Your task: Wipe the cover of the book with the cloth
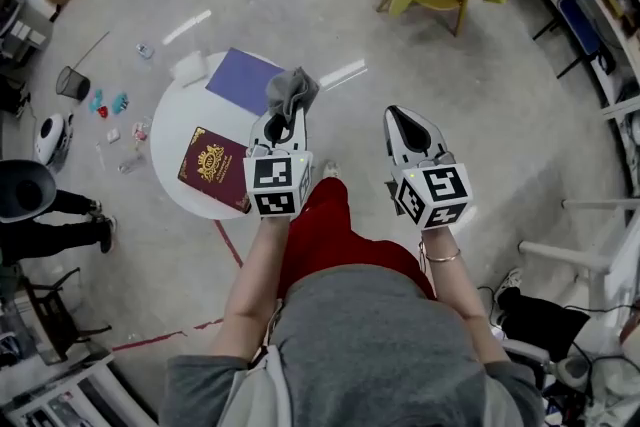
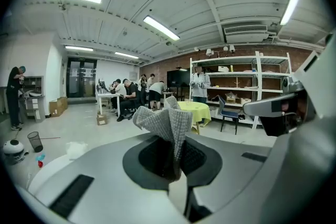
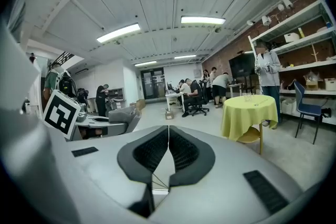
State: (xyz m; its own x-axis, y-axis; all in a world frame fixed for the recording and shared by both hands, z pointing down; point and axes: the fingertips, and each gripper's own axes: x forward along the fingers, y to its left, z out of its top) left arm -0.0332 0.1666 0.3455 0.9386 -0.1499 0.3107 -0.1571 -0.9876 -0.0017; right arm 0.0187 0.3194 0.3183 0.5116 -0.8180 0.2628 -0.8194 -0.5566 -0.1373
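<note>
Left gripper (image 1: 284, 120) clamped on grey cloth (image 1: 292, 91), which is bunched upright above the jaws and held aloft just right of the maroon book (image 1: 214, 168), presumably ready for wiping. Book lies flat on round counter (image 1: 172, 130), untouched. Right gripper (image 1: 404, 127) closed, empty, well right of book

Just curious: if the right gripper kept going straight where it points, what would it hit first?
The right gripper looks to have open grey floor ahead; the round yellow-clothed table stands off to its right. Far on, perhaps the small cardboard box.
</note>
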